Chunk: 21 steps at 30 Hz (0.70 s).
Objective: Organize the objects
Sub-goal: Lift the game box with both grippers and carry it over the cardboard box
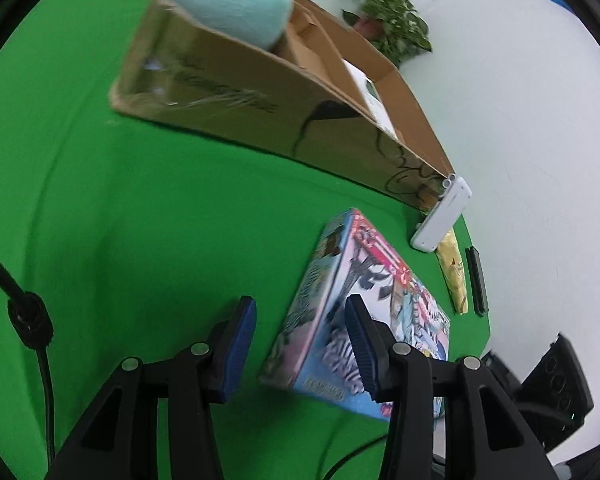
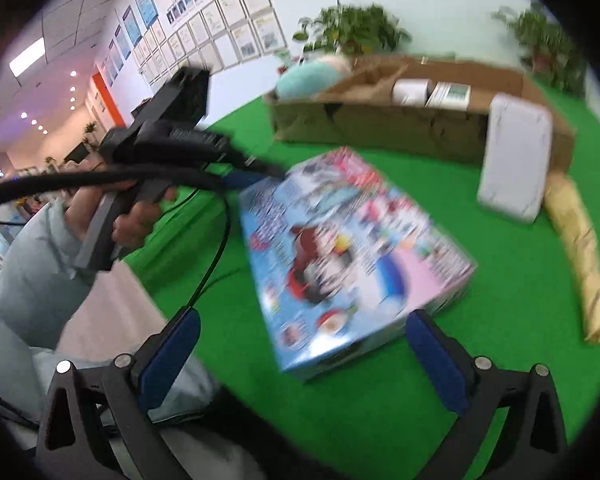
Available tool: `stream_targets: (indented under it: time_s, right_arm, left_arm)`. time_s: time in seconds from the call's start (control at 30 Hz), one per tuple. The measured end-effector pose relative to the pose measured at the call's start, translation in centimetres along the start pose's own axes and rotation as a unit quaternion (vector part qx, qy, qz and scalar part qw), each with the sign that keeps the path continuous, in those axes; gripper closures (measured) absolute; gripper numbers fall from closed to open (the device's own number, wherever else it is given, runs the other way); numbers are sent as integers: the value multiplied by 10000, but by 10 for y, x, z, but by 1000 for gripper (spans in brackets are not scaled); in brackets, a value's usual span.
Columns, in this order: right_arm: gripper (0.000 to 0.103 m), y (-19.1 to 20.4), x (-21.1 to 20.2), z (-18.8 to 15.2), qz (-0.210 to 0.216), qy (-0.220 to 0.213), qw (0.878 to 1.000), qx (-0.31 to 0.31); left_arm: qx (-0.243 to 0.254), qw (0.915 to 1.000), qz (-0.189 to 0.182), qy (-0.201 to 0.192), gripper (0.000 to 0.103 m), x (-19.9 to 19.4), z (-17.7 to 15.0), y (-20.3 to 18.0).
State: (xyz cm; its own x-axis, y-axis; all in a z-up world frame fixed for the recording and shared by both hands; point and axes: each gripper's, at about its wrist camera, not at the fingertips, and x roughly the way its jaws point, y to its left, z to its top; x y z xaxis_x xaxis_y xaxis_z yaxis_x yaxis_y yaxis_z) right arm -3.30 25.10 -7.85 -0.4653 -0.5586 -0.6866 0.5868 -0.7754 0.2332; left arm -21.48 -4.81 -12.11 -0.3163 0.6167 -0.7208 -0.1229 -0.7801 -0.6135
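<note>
A colourful flat toy box lies on the green table; it also shows in the right wrist view. My left gripper is open, its right finger over the box's top face and its left finger beside the box's long edge. In the right wrist view the left gripper is at the box's far left corner. My right gripper is wide open and empty, just in front of the box's near corner. A cardboard box behind holds a teal plush ball and small white boxes.
A white flat box leans against the cardboard box's right end. A yellow packet lies at the table's right edge. A black bar lies beyond it. Potted plants stand behind. A cable hangs left.
</note>
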Motion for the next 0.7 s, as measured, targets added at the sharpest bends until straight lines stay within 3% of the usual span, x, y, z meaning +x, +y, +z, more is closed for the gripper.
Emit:
stream_targets:
  time_s: [0.17, 0.27, 0.33, 0.43, 0.57, 0.7]
  right_arm:
    - [1, -54, 2, 34, -279, -179, 9994, 69]
    - [1, -83, 24, 40, 171, 234, 9992, 265]
    - [0, -80, 32, 40, 457, 388, 9979, 229]
    - [0, -68, 35, 35, 257, 417, 9988, 53]
    - [0, -51, 31, 10, 567, 562, 9964, 296]
    - [0, -22, 24, -9, 422, 482, 9972, 378]
  left_arm:
    - [-71, 9997, -198, 95, 54, -1, -22, -4]
    - [-197, 9988, -422, 148, 51, 2, -32, -9]
    - [-245, 9984, -486, 156, 50, 10, -38, -14]
    - [-497, 9976, -486, -49, 50, 14, -38, -15]
    - [-743, 9946, -697, -207, 50, 26, -22, -14]
    - [-302, 9970, -714, 36, 50, 52, -3, -37]
